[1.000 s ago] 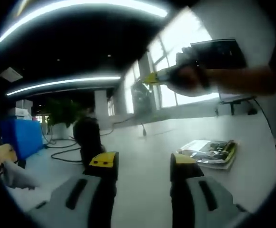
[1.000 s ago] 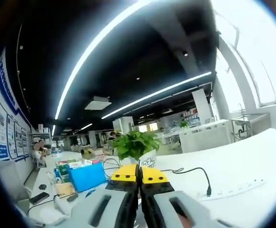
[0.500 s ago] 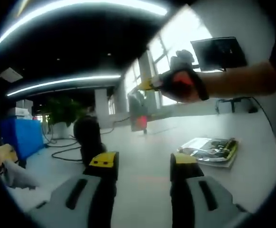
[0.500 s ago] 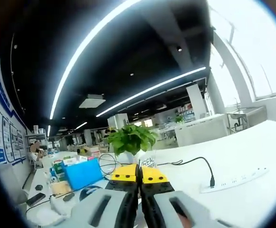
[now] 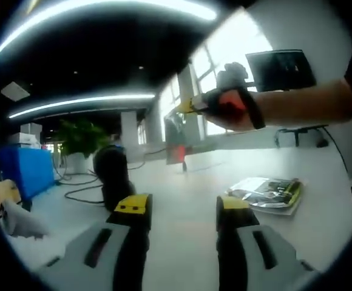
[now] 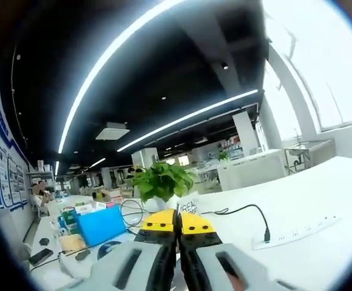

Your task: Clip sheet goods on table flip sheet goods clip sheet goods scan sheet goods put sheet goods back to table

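Note:
In the left gripper view my left gripper [image 5: 182, 206] is open over the white table [image 5: 182, 182], nothing between its yellow-tipped jaws. A flat pile of printed sheet packets [image 5: 267, 194] lies on the table to its right. Above, a person's hand carries my right gripper [image 5: 191, 108], and a thin translucent sheet packet [image 5: 176, 139] hangs from its tip with a red glow on the lower part. A dark upright scanner-like device [image 5: 112, 176] stands to the left. In the right gripper view my right gripper [image 6: 177, 221] is shut, tips pressed together; the packet itself is hidden there.
A potted plant [image 6: 164, 179], a blue box [image 6: 100, 224], a white power strip [image 6: 291, 233] and a black cable [image 6: 249, 209] are on the table ahead of the right gripper. A dark monitor [image 5: 279, 70] stands at the far right, with cables [image 5: 82, 193] beside the device.
A red glow has appeared on the hanging packet and on the hand since a second ago. The right gripper's view has drifted slightly. My left gripper has stayed open and still.

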A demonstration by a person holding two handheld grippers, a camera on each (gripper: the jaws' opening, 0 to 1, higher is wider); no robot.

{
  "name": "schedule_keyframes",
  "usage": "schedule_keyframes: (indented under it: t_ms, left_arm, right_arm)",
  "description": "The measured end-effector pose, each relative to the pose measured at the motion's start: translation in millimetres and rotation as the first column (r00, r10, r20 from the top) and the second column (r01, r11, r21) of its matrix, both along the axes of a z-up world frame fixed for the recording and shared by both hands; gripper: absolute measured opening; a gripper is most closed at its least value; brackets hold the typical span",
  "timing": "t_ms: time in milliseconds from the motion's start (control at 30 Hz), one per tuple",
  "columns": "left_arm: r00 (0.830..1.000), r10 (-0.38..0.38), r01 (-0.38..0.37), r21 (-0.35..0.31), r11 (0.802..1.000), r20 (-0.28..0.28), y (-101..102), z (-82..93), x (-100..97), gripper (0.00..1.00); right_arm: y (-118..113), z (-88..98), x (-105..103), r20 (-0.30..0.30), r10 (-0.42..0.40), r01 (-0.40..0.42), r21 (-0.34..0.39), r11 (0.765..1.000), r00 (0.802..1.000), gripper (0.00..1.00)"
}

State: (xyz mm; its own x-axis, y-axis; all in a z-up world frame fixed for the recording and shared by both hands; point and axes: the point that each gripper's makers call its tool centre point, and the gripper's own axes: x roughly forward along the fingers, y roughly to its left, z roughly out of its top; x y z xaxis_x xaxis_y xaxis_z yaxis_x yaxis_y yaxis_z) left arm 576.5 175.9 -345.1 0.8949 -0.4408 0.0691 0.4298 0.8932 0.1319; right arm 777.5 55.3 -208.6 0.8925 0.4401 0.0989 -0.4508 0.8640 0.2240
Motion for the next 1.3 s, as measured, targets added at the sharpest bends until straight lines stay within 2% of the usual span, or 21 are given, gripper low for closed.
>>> schedule_keyframes:
  t_ms: [133, 267, 433, 533, 667, 800, 867, 1000, 1100, 1300]
  left_arm:
    - [1.0, 0.011, -0.011, -0.012, 1.0, 0.005, 4, 2.1, 0.0, 0.35]
    - [1.0, 0.016, -0.016, -0.013, 1.0, 0.004, 4, 1.7, 0.4, 0.35]
    - [1.0, 0.02, -0.02, -0.009, 1.0, 0.015, 4, 4.0, -1.5, 0.35]
    - [1.0, 0.022, -0.021, -0.014, 1.0, 0.018, 4, 5.3, -1.6, 0.35]
    - [1.0, 0.016, -0.016, -0.016, 1.0, 0.006, 3, 3.5, -0.6, 0.34]
    - [1.0, 0.015, -0.014, -0.018, 1.0, 0.015, 3, 6.2, -1.6, 0.34]
    - [0.999, 0.033, -0.03, -0.071, 0.997, 0.041, 9, 14.6, 1.1, 0.34]
    - [0.999, 0.049, -0.05, -0.07, 0.996, -0.006, 13, 6.1, 6.3, 0.34]
    - [0.999, 0.055, -0.054, -0.078, 0.995, 0.003, 14, 8.6, 5.2, 0.34]
    - [0.998, 0.059, -0.059, -0.049, 0.997, 0.008, 12, 7.5, 4.7, 0.35]
  right_arm:
    - [-1, 1.6, 1, 0.003, -0.012, 0.012, 0.003, 1.0, 1.0, 0.0]
    - [-3, 12.0, -7, 0.029, -0.006, 0.006, -0.012, 1.0, 1.0, 0.0]
    - [-12, 26.9, -25, 0.028, 0.032, -0.032, -0.011, 0.999, 0.999, 0.0]
    - [-19, 35.7, -41, 0.022, 0.085, -0.085, -0.01, 0.996, 0.996, 0.0]
    - [-34, 47.0, -56, 0.061, 0.108, -0.106, -0.04, 0.994, 0.992, 0.0]
    - [-42, 42.3, -71, 0.069, 0.142, -0.139, -0.048, 0.989, 0.987, 0.0]
    - [-44, 39.1, -72, 0.066, 0.163, -0.159, -0.062, 0.985, 0.984, 0.0]
    - [-48, 31.5, -74, 0.052, 0.184, -0.181, -0.066, 0.981, 0.982, 0.0]
    - [-44, 23.6, -80, 0.05, 0.258, -0.252, -0.107, 0.962, 0.965, 0.0]
    - [-49, 14.1, -75, 0.027, 0.269, -0.264, -0.111, 0.958, 0.963, 0.0]
